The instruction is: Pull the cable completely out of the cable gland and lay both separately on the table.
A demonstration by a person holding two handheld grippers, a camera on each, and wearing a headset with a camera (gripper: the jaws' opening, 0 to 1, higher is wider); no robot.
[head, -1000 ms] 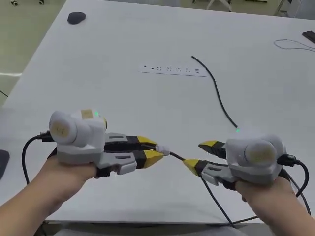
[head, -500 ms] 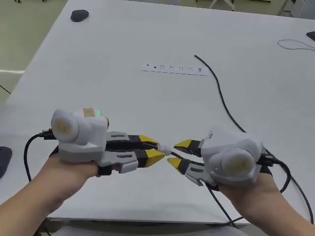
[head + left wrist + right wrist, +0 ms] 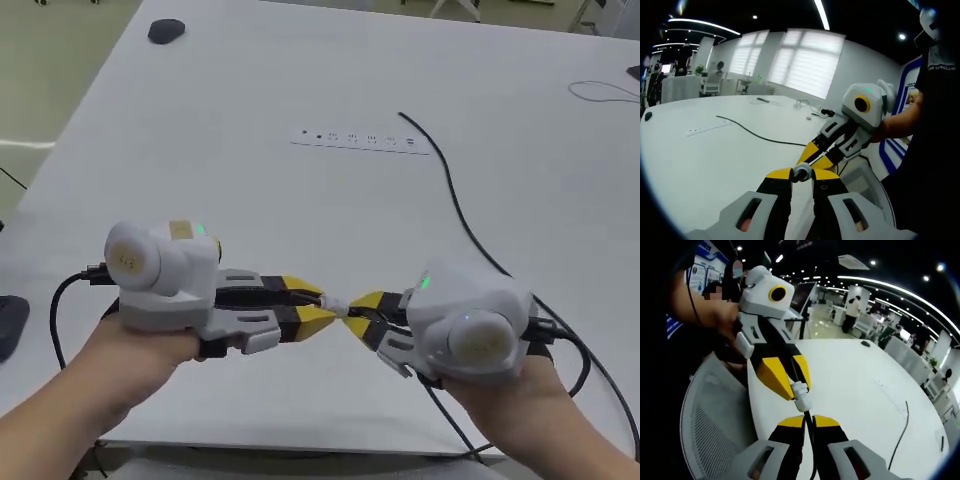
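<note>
Since a second ago the right gripper (image 3: 362, 312) has come in from well apart until its yellow tips nearly meet those of the left gripper (image 3: 318, 305), above the near edge of the white table (image 3: 250, 90). Both are held in hands, pointing at each other, just off the tabletop. Beyond the tips, well apart from them, lies a white power strip (image 3: 360, 140). The cable (image 3: 465, 225) is thin and black; from its free end beside the strip it curves across the table toward the right gripper, passes under it and comes up between its jaws. Those jaws look pressed together on the cable right behind the gland, though the strand is half hidden there. The cable gland (image 3: 335, 305) is a small, pale grey, ribbed plastic fitting with a rounded nut, pinched between the left gripper's closed tips, and the cable is still threaded through it
</note>
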